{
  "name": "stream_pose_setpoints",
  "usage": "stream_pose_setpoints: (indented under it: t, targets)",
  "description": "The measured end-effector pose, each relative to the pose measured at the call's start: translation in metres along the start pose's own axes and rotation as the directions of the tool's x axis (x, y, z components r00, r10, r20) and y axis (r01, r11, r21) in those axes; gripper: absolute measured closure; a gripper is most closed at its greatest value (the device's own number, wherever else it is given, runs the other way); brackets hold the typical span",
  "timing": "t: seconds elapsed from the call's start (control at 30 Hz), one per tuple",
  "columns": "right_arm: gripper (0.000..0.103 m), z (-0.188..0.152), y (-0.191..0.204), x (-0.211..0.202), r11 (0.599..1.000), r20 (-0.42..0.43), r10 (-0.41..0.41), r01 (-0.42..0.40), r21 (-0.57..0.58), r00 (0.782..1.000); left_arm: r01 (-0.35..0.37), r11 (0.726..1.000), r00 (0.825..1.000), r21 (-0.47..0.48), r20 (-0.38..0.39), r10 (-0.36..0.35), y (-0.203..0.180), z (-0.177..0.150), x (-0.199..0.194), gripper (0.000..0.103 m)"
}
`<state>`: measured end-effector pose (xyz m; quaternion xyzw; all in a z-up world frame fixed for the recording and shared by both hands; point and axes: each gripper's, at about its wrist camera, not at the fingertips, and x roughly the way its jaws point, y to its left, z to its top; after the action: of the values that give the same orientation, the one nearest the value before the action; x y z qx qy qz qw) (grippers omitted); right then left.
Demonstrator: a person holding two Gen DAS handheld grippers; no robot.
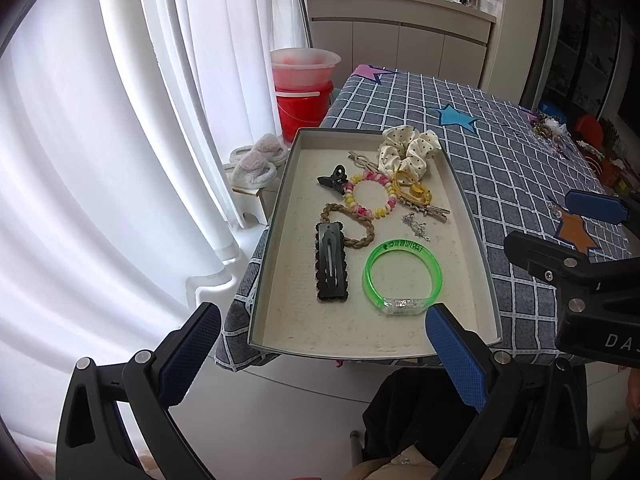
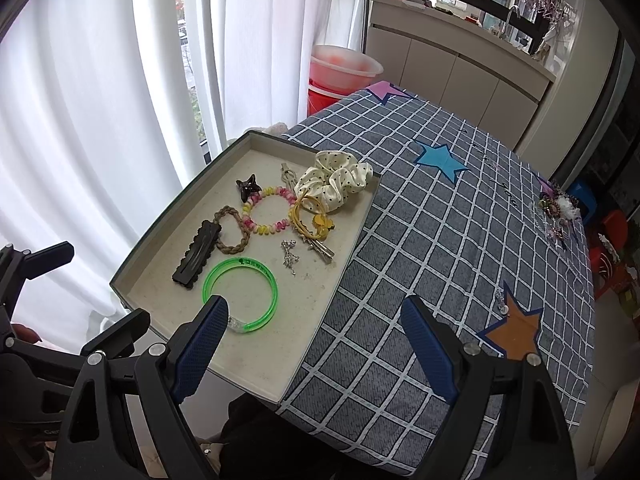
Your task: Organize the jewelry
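Note:
A shallow grey tray (image 1: 286, 184) (image 2: 168, 216) sits on the near left corner of the checked tablecloth. In it lie a green bangle (image 1: 402, 276) (image 2: 242, 296), a black snap clip (image 1: 332, 266) (image 2: 196, 254), a braided brown tie (image 1: 346, 224) (image 2: 234, 228), a pink-yellow bead bracelet (image 1: 370, 196) (image 2: 268, 212), a black claw clip (image 1: 334, 180) (image 2: 246, 188), a polka-dot scrunchie (image 1: 408, 148) (image 2: 334, 178), a yellow tie (image 1: 412, 190) (image 2: 310, 220) and a silver chain (image 1: 416, 226) (image 2: 290, 258). My left gripper (image 1: 320, 360) is open and empty before the tray's near edge. My right gripper (image 2: 320, 352) is open and empty above the tray's near right corner.
More jewelry lies at the table's far right edge (image 2: 556, 208) (image 1: 548, 128), and a small silver piece (image 2: 500, 300) lies by the orange star. White curtains hang on the left. Red buckets (image 1: 304, 92) and a stool with slippers (image 1: 252, 168) stand beyond the table.

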<state>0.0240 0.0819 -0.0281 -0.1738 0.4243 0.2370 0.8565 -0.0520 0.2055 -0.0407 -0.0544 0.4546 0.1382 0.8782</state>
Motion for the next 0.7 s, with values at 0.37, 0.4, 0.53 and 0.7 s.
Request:
stream_pose_setpoints:
  t: [0.37, 0.4, 0.53, 0.7]
  targets:
    - [0.013, 0.0001, -0.0008, 0.0, 1.0, 0.0, -0.001, 0.001, 0.001, 1.0, -0.001, 1.0, 1.0, 0.001, -0.002, 0.001, 0.0, -0.0003, 0.0009, 0.0]
    - [0.013, 0.0001, -0.0009, -0.0001, 1.0, -0.001, 0.001, -0.001, 0.001, 1.0, -0.001, 1.0, 1.0, 0.001, -0.002, 0.001, -0.0004, -0.0001, 0.0008, 0.0]
    - [0.013, -0.0002, -0.0006, -0.0002, 1.0, 0.0, 0.002, -0.002, 0.0, 1.0, -0.001, 1.0, 1.0, 0.002, -0.002, 0.001, -0.0003, -0.0004, 0.0008, 0.0]
    - [0.013, 0.0, -0.0004, 0.0008, 1.0, -0.001, 0.001, -0.001, 0.001, 1.0, -0.003, 1.0, 1.0, 0.001, -0.002, 0.003, -0.0005, -0.0004, 0.0013, 0.0]
